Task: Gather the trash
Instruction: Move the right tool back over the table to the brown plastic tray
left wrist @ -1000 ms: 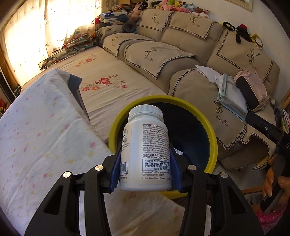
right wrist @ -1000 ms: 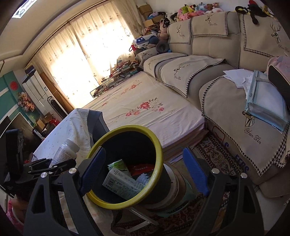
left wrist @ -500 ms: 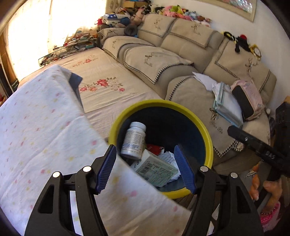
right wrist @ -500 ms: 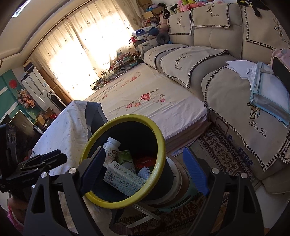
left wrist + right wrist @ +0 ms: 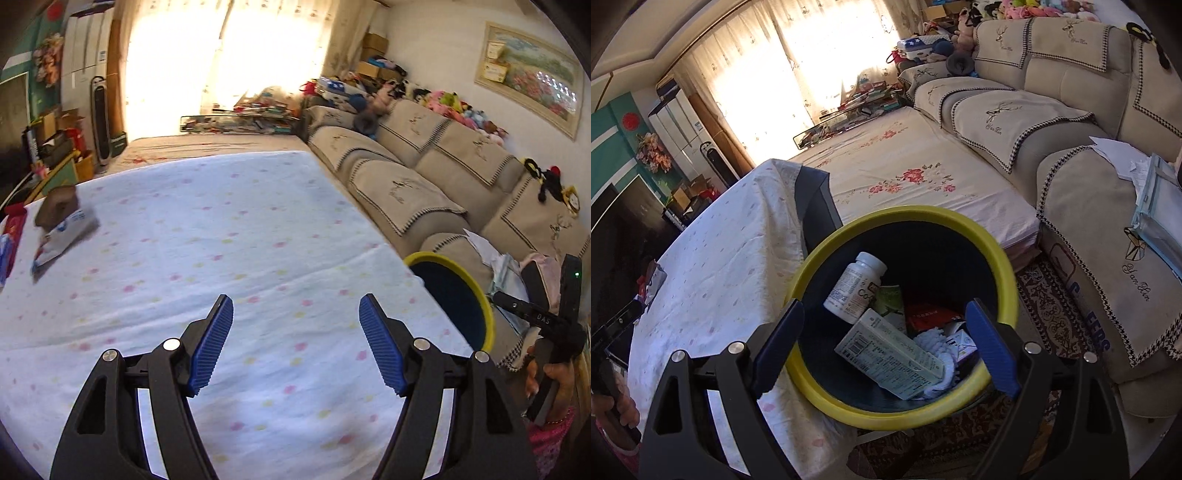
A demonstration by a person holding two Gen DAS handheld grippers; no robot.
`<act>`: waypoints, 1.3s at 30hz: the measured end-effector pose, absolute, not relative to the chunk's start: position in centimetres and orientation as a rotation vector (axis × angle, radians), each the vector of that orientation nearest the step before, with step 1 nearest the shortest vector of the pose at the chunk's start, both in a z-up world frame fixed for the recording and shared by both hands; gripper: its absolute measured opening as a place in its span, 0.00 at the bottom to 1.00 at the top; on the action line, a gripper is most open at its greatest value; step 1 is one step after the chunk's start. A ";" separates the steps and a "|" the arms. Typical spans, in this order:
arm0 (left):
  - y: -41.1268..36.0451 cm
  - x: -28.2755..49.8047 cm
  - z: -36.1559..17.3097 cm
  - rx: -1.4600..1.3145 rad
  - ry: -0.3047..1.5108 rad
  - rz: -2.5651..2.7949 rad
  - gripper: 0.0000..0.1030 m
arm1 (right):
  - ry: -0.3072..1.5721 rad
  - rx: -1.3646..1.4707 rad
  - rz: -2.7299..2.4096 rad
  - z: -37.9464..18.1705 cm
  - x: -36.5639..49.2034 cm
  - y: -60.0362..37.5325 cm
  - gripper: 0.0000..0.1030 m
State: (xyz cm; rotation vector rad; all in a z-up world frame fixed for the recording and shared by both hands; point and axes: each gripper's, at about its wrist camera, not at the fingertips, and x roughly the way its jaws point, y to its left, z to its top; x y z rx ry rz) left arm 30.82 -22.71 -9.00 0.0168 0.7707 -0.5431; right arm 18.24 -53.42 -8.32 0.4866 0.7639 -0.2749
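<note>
A dark bin with a yellow rim (image 5: 1004, 258) stands beside the table; it also shows in the left wrist view (image 5: 480, 295). In it lie a white pill bottle (image 5: 855, 286), a pale carton (image 5: 890, 352), a green packet (image 5: 891, 302), red wrapping (image 5: 931, 317) and a white fluffy piece (image 5: 936, 341). My right gripper (image 5: 884, 345) is open and empty just above the bin's near rim. My left gripper (image 5: 295, 341) is open and empty over the white dotted tablecloth (image 5: 240, 240). A brown item on a white-blue packet (image 5: 61, 225) lies at the table's far left, blurred.
A red packet (image 5: 13, 225) lies at the table's left edge. A beige sofa (image 5: 1089, 122) with papers (image 5: 1123, 155) runs along the right. A floral mattress (image 5: 905, 166) lies behind the bin. A patterned rug (image 5: 1049, 306) covers the floor.
My left gripper opened and dropped the white pill bottle into the bin, then swung left over the tablecloth. My right gripper stayed over the bin, a little closer.
</note>
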 end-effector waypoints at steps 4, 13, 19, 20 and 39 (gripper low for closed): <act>-15.7 31.6 -9.6 0.004 0.761 -0.433 0.68 | 0.788 0.420 -0.197 -7.2 21.5 -49.7 0.82; -3.3 32.0 -10.4 -0.033 0.704 -0.220 0.70 | 0.802 0.239 0.082 -3.0 30.9 -37.6 0.82; 0.1 32.1 -11.9 -0.150 0.713 -0.194 0.70 | 0.800 0.139 0.237 -1.2 37.4 -27.9 0.82; 0.1 32.1 -11.9 -0.160 0.713 -0.193 0.70 | 0.801 0.130 0.262 -1.1 38.4 -26.4 0.82; -0.2 32.5 -12.8 -0.176 0.750 -0.187 0.71 | 0.899 -0.019 0.363 -4.5 55.3 -10.1 0.55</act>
